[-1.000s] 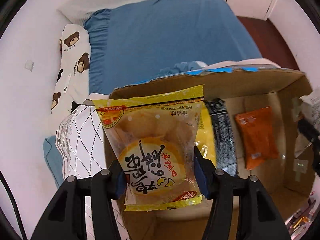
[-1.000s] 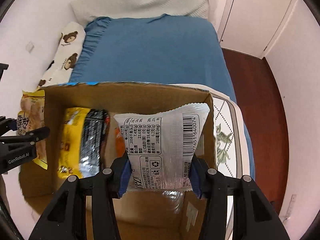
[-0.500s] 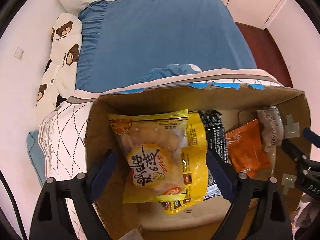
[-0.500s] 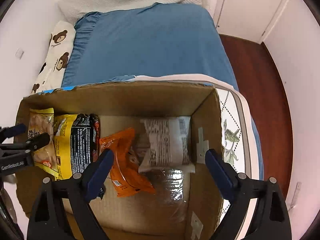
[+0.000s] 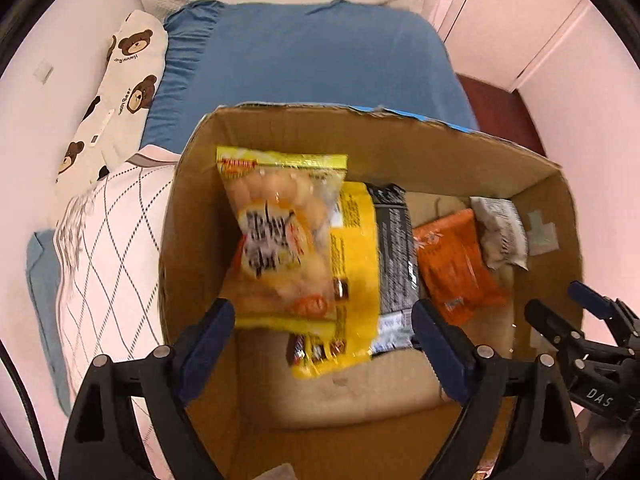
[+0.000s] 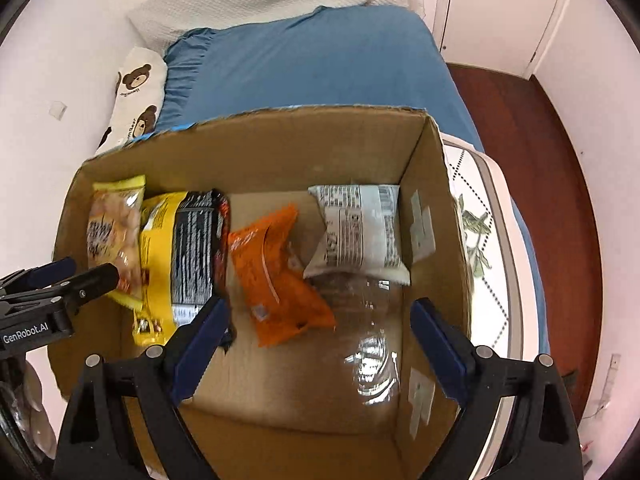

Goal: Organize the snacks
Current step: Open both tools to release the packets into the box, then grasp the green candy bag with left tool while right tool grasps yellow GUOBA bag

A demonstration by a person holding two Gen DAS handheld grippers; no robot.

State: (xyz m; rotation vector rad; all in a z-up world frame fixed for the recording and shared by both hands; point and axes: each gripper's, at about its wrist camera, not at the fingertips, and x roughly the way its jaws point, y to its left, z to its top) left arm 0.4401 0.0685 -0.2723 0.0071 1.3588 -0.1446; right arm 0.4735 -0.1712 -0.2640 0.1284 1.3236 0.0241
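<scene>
An open cardboard box [image 5: 384, 140] [image 6: 280, 136] holds the snacks. A yellow cake packet [image 5: 284, 236] [image 6: 114, 236] lies at its left end, partly on a yellow and black packet [image 5: 372, 280] [image 6: 184, 256]. An orange packet [image 5: 452, 264] [image 6: 272, 276] lies in the middle and a white packet [image 5: 500, 236] [image 6: 360, 232] at the right end. My left gripper [image 5: 322, 328] is open and empty above the left half. My right gripper [image 6: 320, 328] is open and empty above the right half; its fingers [image 5: 560, 328] show in the left wrist view.
The box stands on a white quilted pad [image 5: 104, 248] [image 6: 484, 240] at the foot of a blue bed [image 5: 304, 64] [image 6: 312, 64]. A bear-print pillow [image 5: 120, 84] lies by the left wall. Dark wood floor [image 6: 560, 184] and a door are on the right.
Both grippers opened and let go: the yellow cake packet dropped into the box's left end, the white packet into its right end. Both grippers have since drawn back a little.
</scene>
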